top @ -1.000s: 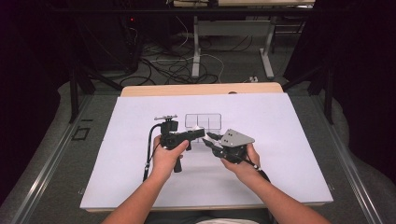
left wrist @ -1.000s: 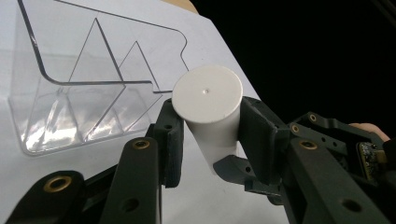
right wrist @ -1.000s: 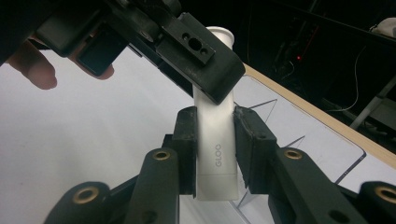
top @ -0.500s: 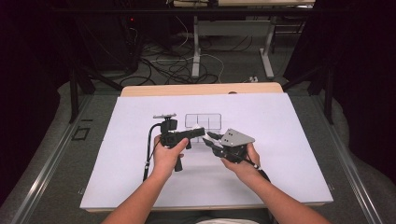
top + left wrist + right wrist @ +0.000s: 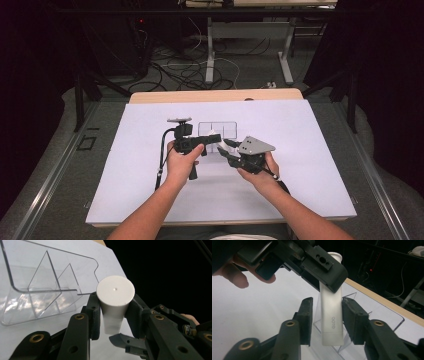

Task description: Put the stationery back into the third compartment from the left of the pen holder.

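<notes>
1. White plastic glue stick (image 5: pixel 331 315), a slim cylinder with a flat round cap (image 5: pixel 115 290) and grey "GLOO" lettering on its body. Held off the table, just in front of the clear organiser, between the two grippers. In the high view it is a small white spot (image 5: pixel 214 138).

2. Left gripper (image 5: pixel 113 312), black, two-jawed, in the person's left hand (image 5: pixel 181 162). Its pads are clamped on the stick's cap end, one on each side. It sits just in front of the organiser, pointing toward the right gripper.

3. Right gripper (image 5: pixel 325 320), black, with a grey three-cornered plate on top (image 5: pixel 256 145), in the person's right hand (image 5: pixel 257 172). Its jaws have just been opening. The stick's body stands between the pads: a clear gap shows on one side, the other pad is at or very near the stick, so no grip. It is in front of the organiser's right end.

4. Clear plastic organiser tray (image 5: pixel 217 130) with upright dividers forming compartments (image 5: pixel 45 287). It lies flat near the middle of the sheet.

5. White sheet (image 5: pixel 310 165) covering the tabletop, under the organiser.

6. Light wooden table edge (image 5: pixel 215 96), showing beyond the sheet, behind the organiser.

7. Black cable (image 5: pixel 161 160), hanging from the left gripper, left of the organiser.
</notes>
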Motion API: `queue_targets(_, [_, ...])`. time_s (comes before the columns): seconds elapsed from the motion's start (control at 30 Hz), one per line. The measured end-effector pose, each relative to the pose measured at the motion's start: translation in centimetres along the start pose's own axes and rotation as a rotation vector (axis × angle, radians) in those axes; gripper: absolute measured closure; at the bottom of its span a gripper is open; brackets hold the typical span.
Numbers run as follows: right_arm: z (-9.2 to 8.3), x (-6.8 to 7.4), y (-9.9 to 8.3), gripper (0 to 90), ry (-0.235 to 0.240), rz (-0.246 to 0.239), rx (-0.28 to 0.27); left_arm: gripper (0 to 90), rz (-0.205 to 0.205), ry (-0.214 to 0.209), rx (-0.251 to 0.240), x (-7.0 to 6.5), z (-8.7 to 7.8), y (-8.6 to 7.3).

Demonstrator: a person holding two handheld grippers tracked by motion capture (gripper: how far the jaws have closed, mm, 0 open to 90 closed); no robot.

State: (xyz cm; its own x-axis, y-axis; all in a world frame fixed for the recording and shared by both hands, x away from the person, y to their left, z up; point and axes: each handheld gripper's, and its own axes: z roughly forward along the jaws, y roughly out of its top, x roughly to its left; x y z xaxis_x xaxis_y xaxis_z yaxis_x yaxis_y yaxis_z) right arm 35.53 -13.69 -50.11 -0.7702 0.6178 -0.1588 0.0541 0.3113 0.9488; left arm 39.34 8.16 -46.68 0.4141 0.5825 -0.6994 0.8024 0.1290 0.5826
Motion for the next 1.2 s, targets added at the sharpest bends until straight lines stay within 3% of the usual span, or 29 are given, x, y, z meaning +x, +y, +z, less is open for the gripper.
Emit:
queue_targets(0.27, [-0.3,-0.9,-0.4,46.2,-0.034,0.037,0.023,66.7,0.064,0.037,-0.028,-0.8,0.8,0.9])
queue_targets(0.3, [-0.4,-1.1,-0.4,44.9,-0.046,0.038,0.015,66.7,0.087,0.050,-0.017,-0.9,0.8,1.1])
queue_targets(0.57, [-0.8,-2.4,-0.9,33.3,-0.101,0.078,0.011,66.7,0.186,0.132,-0.087,-1.8,1.4,2.3])
queue_targets(0.77, [-1.1,-3.4,-1.2,25.9,-0.137,0.122,0.021,66.7,0.236,0.188,-0.125,-2.3,1.8,2.9])
queue_targets(0.93, [-1.3,-4.2,-1.4,16.2,-0.166,0.157,0.055,66.7,0.260,0.221,-0.121,-2.2,2.7,3.0])
queue_targets(1.2, [-1.9,-5.4,-1.7,14.5,-0.198,0.181,0.065,66.6,0.318,0.274,-0.106,-2.2,4.3,2.7])
